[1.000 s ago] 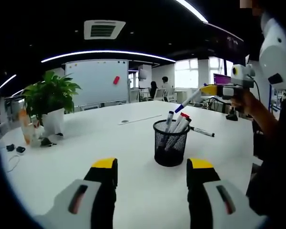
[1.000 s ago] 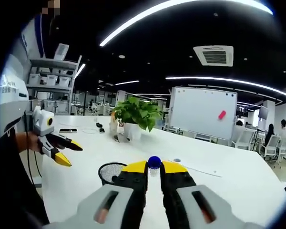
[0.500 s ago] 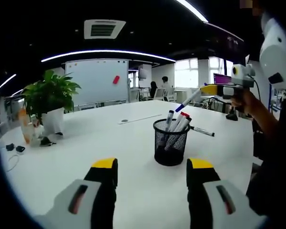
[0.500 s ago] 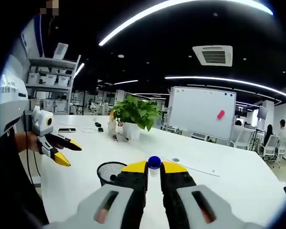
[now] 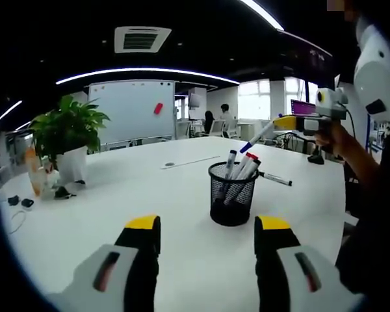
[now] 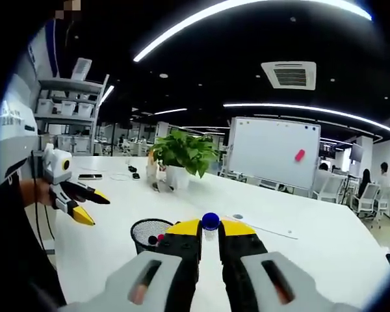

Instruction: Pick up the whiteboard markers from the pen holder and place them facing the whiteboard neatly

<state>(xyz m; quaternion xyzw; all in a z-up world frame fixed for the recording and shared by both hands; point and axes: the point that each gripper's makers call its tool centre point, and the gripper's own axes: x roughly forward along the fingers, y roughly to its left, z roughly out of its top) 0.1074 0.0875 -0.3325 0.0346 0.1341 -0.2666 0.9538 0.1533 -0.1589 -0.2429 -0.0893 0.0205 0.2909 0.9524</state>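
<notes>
**A:** Where are the markers?

**B:** In the left gripper view, a black mesh pen holder (image 5: 233,195) stands at center on the white table (image 5: 149,195), several markers inside. One more marker (image 5: 275,179) lies on the table just right of it. The right gripper (image 5: 287,122), upper right, is clamped on a blue-capped marker (image 5: 257,140) above the holder.

**A:** And the left gripper?

**B:** The left gripper (image 5: 208,231), at the bottom of the frame, has its jaws spread wide and empty.

**A:** Room to move?

**B:** Bare tabletop stretches from the holder toward the whiteboard (image 5: 131,110), upper left. A potted plant (image 5: 68,140) sits at the left edge.

**A:** Any writing?

**B:** None readable.
</notes>
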